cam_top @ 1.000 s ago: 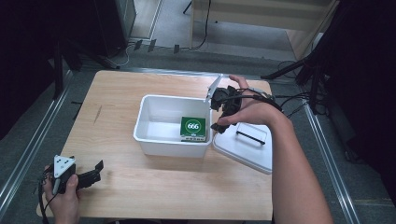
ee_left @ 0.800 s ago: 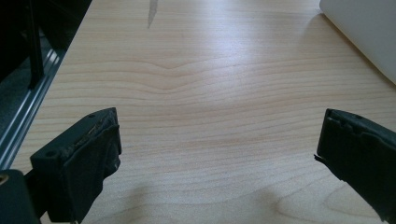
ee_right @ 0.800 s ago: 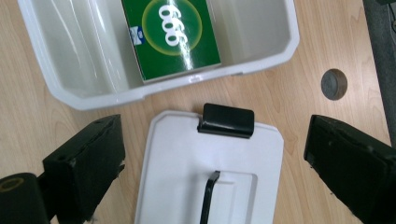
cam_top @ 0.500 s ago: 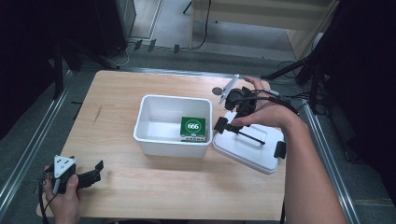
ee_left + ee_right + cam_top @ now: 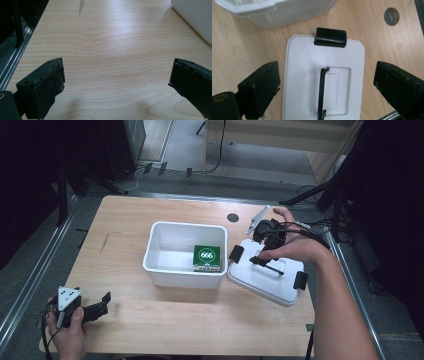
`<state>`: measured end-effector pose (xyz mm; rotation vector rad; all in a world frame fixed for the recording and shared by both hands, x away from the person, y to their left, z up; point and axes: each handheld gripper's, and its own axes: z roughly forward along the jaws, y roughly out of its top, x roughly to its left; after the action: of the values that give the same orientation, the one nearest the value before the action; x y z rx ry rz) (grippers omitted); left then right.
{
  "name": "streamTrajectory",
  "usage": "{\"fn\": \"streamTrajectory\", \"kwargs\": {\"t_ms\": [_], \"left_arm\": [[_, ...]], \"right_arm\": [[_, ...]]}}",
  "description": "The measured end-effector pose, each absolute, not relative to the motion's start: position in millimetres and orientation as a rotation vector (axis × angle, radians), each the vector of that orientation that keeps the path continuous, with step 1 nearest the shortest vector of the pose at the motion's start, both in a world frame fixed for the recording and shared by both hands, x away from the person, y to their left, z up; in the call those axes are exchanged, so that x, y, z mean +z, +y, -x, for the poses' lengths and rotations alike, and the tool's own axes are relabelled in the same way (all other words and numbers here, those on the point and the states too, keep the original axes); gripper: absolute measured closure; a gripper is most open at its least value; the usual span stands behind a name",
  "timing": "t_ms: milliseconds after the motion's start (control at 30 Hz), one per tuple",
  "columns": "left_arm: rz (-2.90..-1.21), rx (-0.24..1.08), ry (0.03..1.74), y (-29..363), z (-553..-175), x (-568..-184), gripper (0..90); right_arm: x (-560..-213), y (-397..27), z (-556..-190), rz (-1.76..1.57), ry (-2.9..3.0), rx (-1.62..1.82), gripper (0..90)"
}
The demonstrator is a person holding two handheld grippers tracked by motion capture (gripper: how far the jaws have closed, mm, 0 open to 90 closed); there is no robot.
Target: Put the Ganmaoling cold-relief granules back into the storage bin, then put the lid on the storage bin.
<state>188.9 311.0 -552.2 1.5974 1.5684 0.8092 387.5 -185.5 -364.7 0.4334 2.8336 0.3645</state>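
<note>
Fingers (image 5: 262, 92) of the right gripper (image 5: 325, 86) stand wide apart and released, grasping nothing, one at lower left and one at lower right of the right gripper view. Between them, lower centre of frame, lies the white lid (image 5: 304, 82), flat on the table (image 5: 239, 50), its black handle (image 5: 322, 93) running up the middle and a black clip (image 5: 330, 37) at its top edge; neither finger touches the lid. In the high view the lid (image 5: 265, 280) sits right of centre, just beside the white bin (image 5: 165, 242), probably set there so the bin stays open for reaching the green 666 box (image 5: 206, 258) inside. Right gripper (image 5: 262, 252) hangs over the lid's handle, likely lined up to grip it. Left gripper (image 5: 95, 309) rests at lower left of the high view, well apart from the bin, its fingers (image 5: 47, 82) spread and empty over bare wood, seemingly parked out of the way.
</note>
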Motion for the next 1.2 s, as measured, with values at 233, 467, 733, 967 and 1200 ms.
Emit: {"fn": "streamTrajectory", "kwargs": {"t_ms": [233,467,733,967,1200], "left_arm": [[-1.6,0.811,1.57,311,-189,-552,0.2],[-1.602,0.813,1.57,310,-189,-552,0.2],[-1.608,0.811,1.569,310,-189,-552,0.2],[-1.608,0.811,1.569,310,-189,-552,0.2],[-1.608,0.81,1.567,311,-189,-552,0.2]], "right_arm": [[-371,-201,-387,-0.479,2.827,0.357,7.9],[-378,-213,-388,-0.532,2.814,0.354,12.5],[-393,-223,-388,-0.565,2.806,0.324,23.3],[-401,-229,-387,-0.562,2.821,0.319,36.6],[-414,-234,-390,-0.611,2.811,0.28,51.3]]}}
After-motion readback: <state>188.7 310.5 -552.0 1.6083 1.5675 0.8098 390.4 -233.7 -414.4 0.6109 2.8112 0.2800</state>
